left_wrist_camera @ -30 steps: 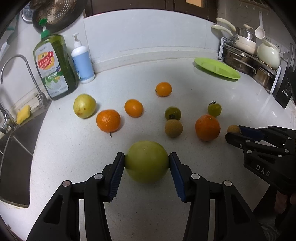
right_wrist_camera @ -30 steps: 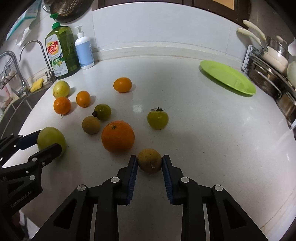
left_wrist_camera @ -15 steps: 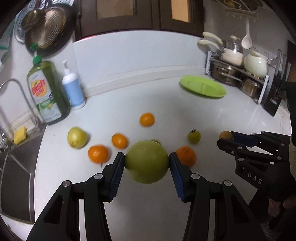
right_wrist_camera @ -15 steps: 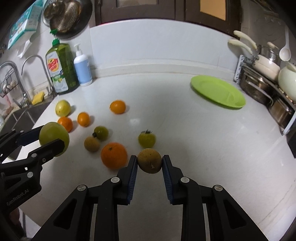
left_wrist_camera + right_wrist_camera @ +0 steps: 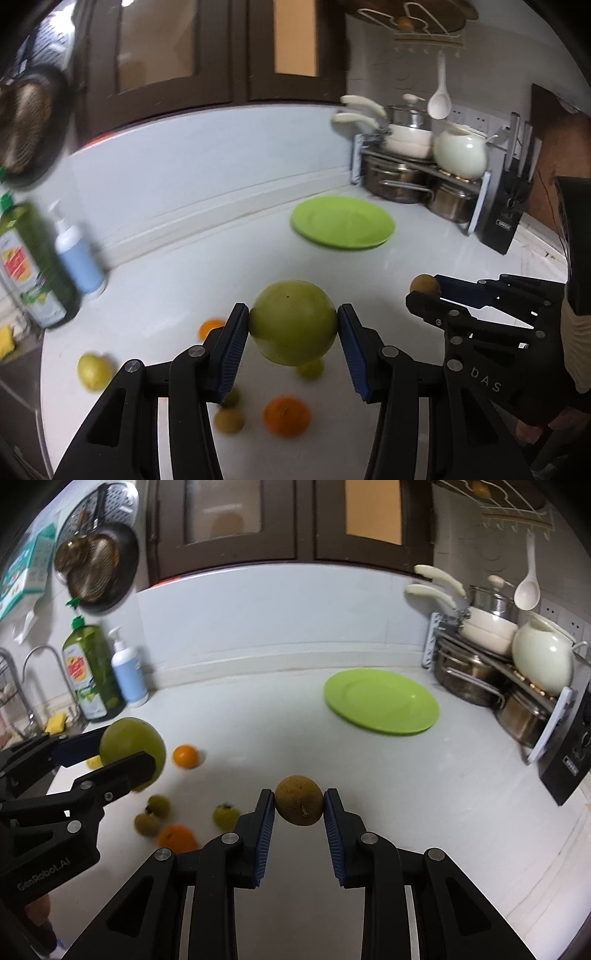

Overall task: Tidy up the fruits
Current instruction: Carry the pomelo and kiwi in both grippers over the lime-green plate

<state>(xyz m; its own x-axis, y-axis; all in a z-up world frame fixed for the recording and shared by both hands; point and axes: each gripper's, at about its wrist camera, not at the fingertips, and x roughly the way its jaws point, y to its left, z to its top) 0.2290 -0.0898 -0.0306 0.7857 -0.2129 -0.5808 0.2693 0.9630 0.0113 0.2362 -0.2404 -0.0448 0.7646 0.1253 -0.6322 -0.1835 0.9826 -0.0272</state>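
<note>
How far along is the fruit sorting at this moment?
Done: nothing yet; the green plate holds no fruit. In hand: left tool grips a large green fruit, right tool a small brown fruit, both lifted. Left: the oranges and other fruits on the counter.

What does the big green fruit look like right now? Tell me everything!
The big green fruit is round, smooth and yellowish green with tiny dark specks. The left gripper squeezes it between two blue ribbed pads, one on each side. It hangs in the air above the white counter, touching nothing else, with smaller fruits lying below it.
</note>
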